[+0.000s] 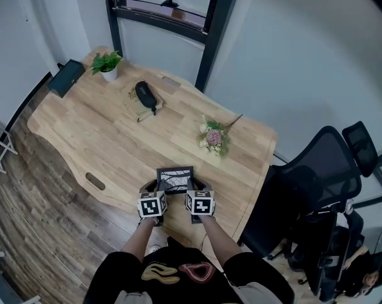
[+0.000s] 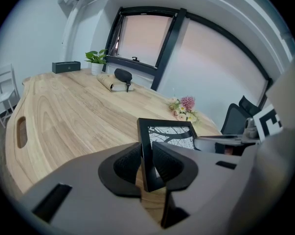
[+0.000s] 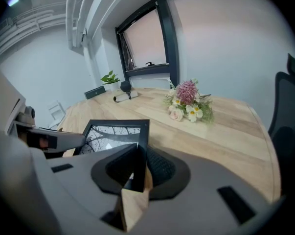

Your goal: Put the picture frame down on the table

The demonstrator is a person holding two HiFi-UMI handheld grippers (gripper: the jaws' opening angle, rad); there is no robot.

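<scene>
- Head view: a person stands at the near edge of a light wooden table (image 1: 108, 141), with a black picture frame (image 1: 175, 177) held between the left gripper (image 1: 160, 189) and the right gripper (image 1: 192, 187). The frame lies nearly flat, low over the table's near edge; whether it touches the wood cannot be told. A bunch of flowers (image 1: 213, 135) lies further along the table, a potted plant (image 1: 107, 63) stands at the far end, and an office chair (image 1: 317, 173) is at the right.
- Left gripper view: the left gripper (image 2: 146, 163) pinches the frame's left rail edge-on, with both ribbed pads pressed against it. The print in the picture frame (image 2: 170, 134) faces up.
- Right gripper view: the right gripper (image 3: 136, 164) clamps the opposite rail of the picture frame (image 3: 115, 132) between its pads. The flowers (image 3: 189, 104) lie well beyond the frame.
</scene>
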